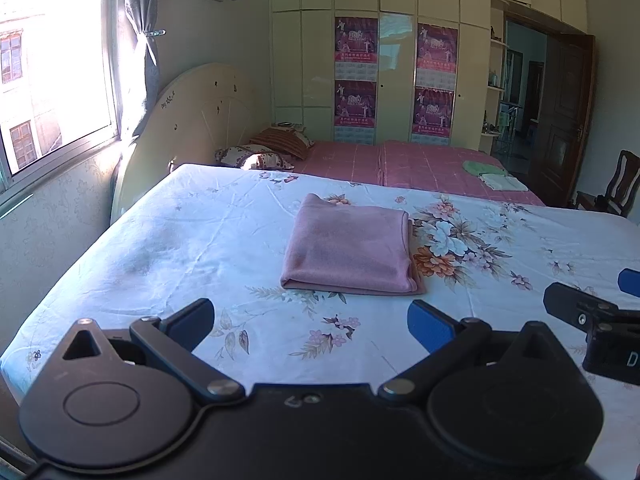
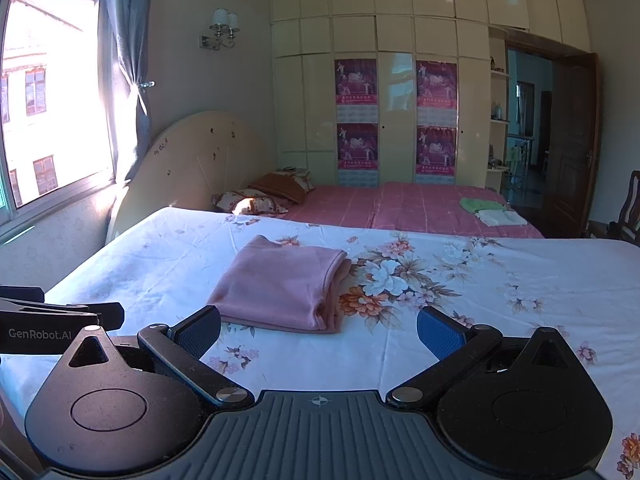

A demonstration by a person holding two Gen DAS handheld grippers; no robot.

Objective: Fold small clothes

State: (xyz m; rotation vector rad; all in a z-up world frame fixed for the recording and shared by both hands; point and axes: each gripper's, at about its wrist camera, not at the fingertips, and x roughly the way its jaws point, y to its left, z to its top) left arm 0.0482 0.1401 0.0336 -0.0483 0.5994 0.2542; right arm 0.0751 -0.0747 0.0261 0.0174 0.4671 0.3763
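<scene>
A pink garment (image 1: 350, 246) lies folded into a neat rectangle on the white floral bed sheet (image 1: 180, 240). It also shows in the right wrist view (image 2: 280, 284). My left gripper (image 1: 310, 320) is open and empty, hovering just short of the garment's near edge. My right gripper (image 2: 319, 330) is open and empty, near the garment's front right corner. The right gripper's fingers (image 1: 576, 304) show at the right edge of the left wrist view. The left gripper's body (image 2: 48, 320) shows at the left of the right wrist view.
A pink-covered bed (image 1: 400, 160) lies beyond, with pillows (image 1: 272, 148) and folded green and white clothes (image 1: 496, 176) on it. A window (image 1: 48, 60) and wall are to the left, a wardrobe (image 1: 380, 60) behind, and a chair (image 1: 620, 184) and open door at the right.
</scene>
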